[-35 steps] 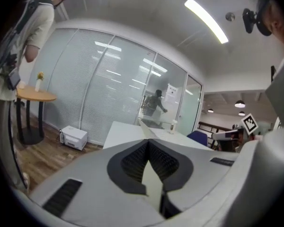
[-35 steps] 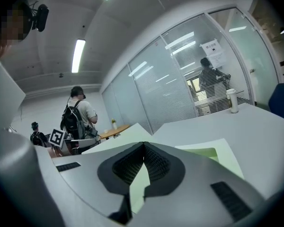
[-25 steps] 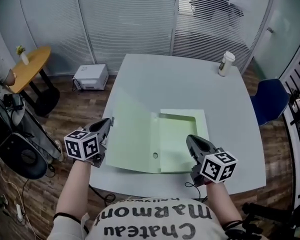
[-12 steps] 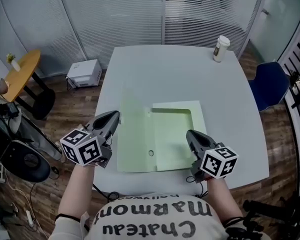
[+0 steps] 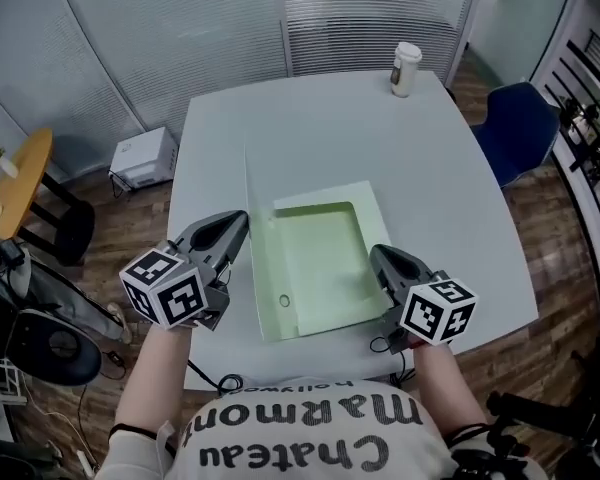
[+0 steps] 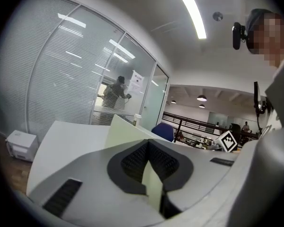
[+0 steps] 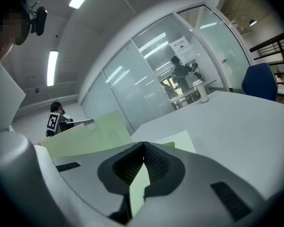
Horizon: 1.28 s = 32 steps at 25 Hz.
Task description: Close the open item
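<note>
A pale green folder (image 5: 325,263) lies open on the white table (image 5: 280,118) in front of me. Its left cover (image 5: 252,203) stands almost upright, edge-on in the head view and rising as a green sheet (image 6: 123,131) in the left gripper view. My left gripper (image 5: 235,228) is shut on that cover's outer edge, and a thin green strip shows between the jaws (image 6: 149,144). My right gripper (image 5: 378,256) sits at the right edge of the flat half, shut, with green showing between its jaws (image 7: 143,145). The raised cover (image 7: 92,136) appears at its left.
A paper cup (image 5: 405,68) stands at the table's far right corner. A blue chair (image 5: 508,128) is to the right of the table. On the floor at the left are a white box (image 5: 140,158) and a small round yellow table (image 5: 15,183).
The left cover went from lying flat on the table to nearly upright. My left gripper swung up and to the right with it. The right gripper stayed at the folder's right edge.
</note>
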Motion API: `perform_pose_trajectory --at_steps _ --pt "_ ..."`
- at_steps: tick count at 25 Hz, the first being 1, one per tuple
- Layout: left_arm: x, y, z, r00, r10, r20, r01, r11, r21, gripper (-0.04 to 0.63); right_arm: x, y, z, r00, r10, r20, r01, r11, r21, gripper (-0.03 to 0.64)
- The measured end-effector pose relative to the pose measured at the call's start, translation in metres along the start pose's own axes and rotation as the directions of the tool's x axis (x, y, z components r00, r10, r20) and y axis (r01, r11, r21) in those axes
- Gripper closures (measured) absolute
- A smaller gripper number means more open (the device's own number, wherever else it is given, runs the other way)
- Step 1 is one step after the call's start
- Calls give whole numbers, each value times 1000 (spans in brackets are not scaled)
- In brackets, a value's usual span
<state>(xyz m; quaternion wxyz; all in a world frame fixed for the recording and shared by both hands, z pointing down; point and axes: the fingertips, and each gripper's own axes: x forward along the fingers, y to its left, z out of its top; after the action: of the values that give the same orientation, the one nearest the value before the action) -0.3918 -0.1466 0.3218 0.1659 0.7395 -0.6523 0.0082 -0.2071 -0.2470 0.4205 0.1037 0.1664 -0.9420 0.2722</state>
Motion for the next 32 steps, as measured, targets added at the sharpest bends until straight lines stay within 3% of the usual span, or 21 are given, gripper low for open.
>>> perform_pose_trajectory --at_steps 13,21,32 --pt "64 -46 -9 989 -127 -75 133 989 71 604 -51 -49 -5 990 -130 62 126 990 64 618" --pt "99 -79 -23 961 -243 -129 253 964 74 606 -83 -73 -18 972 -220 77 211 971 112 618" --pt "138 -120 -50 928 -331 -172 345 937 61 606 -135 -106 -46 943 -323 80 305 935 182 618"
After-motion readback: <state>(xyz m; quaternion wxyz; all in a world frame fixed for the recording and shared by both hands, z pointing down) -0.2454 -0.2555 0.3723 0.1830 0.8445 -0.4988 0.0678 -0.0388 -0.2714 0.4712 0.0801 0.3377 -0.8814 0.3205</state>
